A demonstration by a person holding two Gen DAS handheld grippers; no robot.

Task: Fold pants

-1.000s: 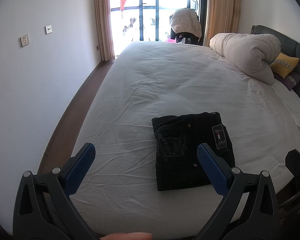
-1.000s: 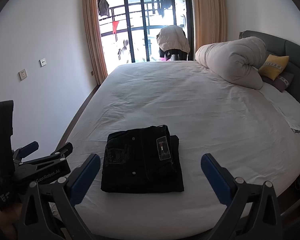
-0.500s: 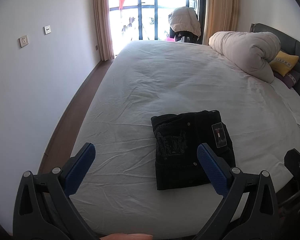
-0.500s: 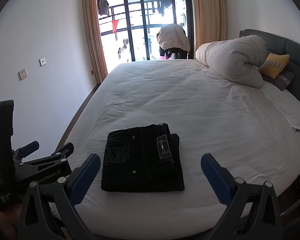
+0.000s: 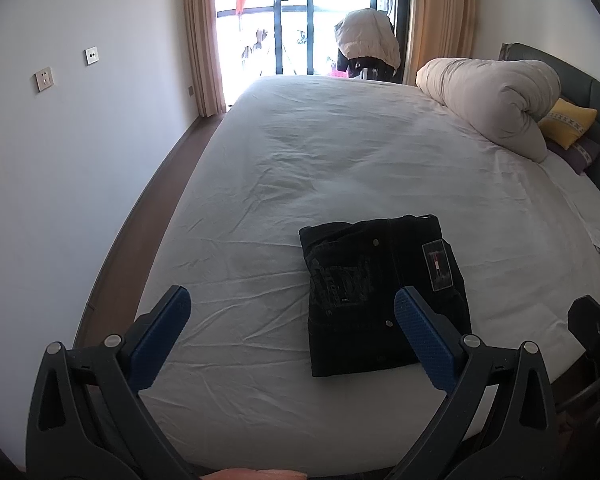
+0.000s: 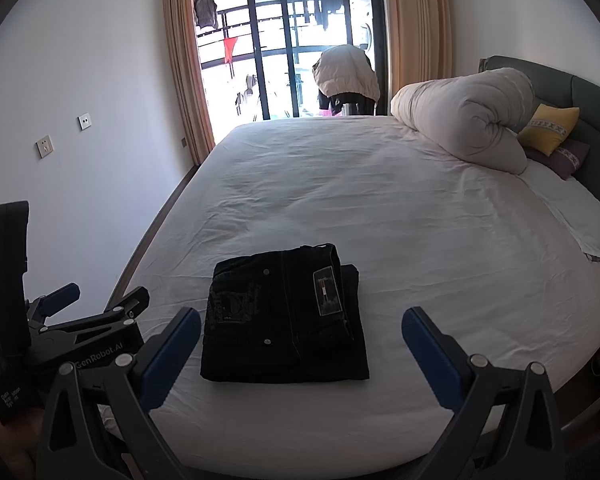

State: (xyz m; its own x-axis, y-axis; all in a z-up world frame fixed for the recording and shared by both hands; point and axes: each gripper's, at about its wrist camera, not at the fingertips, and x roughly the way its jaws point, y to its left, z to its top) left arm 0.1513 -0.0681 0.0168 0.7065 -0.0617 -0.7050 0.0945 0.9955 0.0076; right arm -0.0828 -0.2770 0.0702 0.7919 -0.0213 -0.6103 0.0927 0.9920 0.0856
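The black pants [image 5: 384, 292] lie folded into a compact rectangle on the white bed [image 5: 340, 152], near its front edge; they also show in the right wrist view [image 6: 284, 316]. A label patch [image 6: 327, 292] faces up. My left gripper [image 5: 292, 324] is open and empty, held above the bed edge to the left of the pants. My right gripper [image 6: 300, 344] is open and empty, held back from the near side of the pants. The left gripper also shows at the left of the right wrist view [image 6: 96, 300].
A rolled cream duvet [image 6: 460, 120] lies at the back right by a yellow pillow [image 6: 548, 128] and the grey headboard [image 6: 580, 92]. A white wall [image 5: 60, 140] and wood floor strip [image 5: 140, 220] run along the left. Balcony doors [image 6: 284, 40] stand behind.
Both grippers have drawn back and risen slightly, so the pants sit a little higher in each view. The pants have not moved.
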